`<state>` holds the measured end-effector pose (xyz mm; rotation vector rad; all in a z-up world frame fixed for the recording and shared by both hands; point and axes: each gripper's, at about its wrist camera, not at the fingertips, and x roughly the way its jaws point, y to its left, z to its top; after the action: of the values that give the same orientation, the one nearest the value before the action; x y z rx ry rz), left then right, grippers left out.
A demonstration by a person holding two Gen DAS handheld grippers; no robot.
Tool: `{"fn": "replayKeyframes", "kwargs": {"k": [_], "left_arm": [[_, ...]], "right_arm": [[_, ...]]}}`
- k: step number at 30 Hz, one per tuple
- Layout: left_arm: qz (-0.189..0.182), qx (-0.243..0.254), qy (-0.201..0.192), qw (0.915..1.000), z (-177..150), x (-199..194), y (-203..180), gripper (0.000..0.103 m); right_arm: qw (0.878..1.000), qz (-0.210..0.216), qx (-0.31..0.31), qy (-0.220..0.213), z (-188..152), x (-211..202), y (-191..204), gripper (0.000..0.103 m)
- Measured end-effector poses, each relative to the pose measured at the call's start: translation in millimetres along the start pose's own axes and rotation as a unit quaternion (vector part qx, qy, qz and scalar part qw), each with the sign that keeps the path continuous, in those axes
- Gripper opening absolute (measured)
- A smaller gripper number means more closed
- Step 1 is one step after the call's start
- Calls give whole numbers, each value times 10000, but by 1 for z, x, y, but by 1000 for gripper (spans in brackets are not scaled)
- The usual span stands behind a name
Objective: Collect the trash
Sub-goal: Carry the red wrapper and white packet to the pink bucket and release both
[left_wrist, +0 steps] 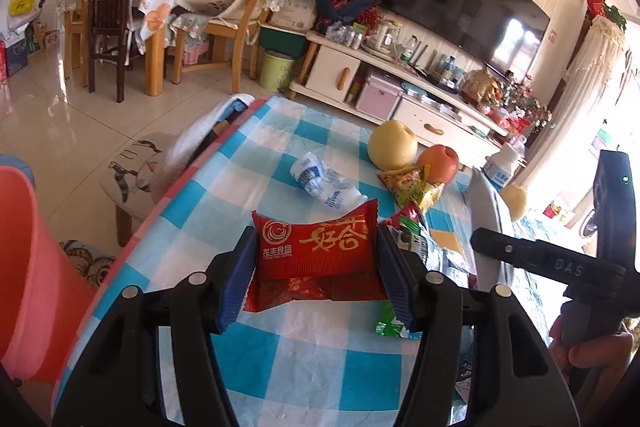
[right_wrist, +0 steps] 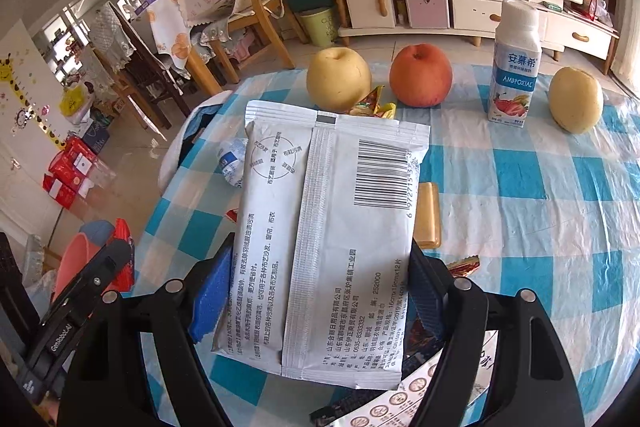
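My left gripper (left_wrist: 316, 267) is shut on a red snack wrapper (left_wrist: 316, 247), held above the blue-checked table (left_wrist: 304, 363). My right gripper (right_wrist: 320, 291) is shut on a large white wipes packet (right_wrist: 328, 239), held above the table; the packet shows edge-on in the left wrist view (left_wrist: 490, 227). A crumpled white-blue wrapper (left_wrist: 324, 183), a yellow-green wrapper (left_wrist: 416, 187), a green-red wrapper (left_wrist: 416, 231) and a small green scrap (left_wrist: 394, 325) lie on the table. A pink bin (left_wrist: 28, 267) stands at the table's left edge.
Two yellow pears (right_wrist: 338, 79) (right_wrist: 576, 99), a red apple (right_wrist: 420, 75) and a yogurt bottle (right_wrist: 514, 67) stand at the table's far side. A yellow soap-like bar (right_wrist: 427, 215) lies mid-table. A stool (left_wrist: 136, 179), chairs and a TV cabinet (left_wrist: 400, 79) are beyond.
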<state>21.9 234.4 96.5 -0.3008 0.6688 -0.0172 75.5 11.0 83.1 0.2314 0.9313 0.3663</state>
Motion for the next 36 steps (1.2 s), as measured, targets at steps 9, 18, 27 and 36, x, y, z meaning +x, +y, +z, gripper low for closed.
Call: {"fn": "replayKeyframes", "kwargs": {"k": [9, 18, 27, 36], "left_arm": [[689, -739, -530, 9935, 10, -36, 46, 61], [1565, -1675, -786, 9702, 20, -69, 115, 61], [2659, -2310, -1162, 9287, 33, -108, 183, 61], [2928, -3170, -1083, 8955, 29, -138, 255, 61]], "right_arm": [[9976, 576, -359, -131, -11, -13, 58, 77], [9870, 1245, -1015, -55, -21, -18, 143, 77], [9724, 1785, -1498, 74, -35, -10, 232, 77], [9599, 2176, -1751, 235, -43, 30, 317, 77]]}}
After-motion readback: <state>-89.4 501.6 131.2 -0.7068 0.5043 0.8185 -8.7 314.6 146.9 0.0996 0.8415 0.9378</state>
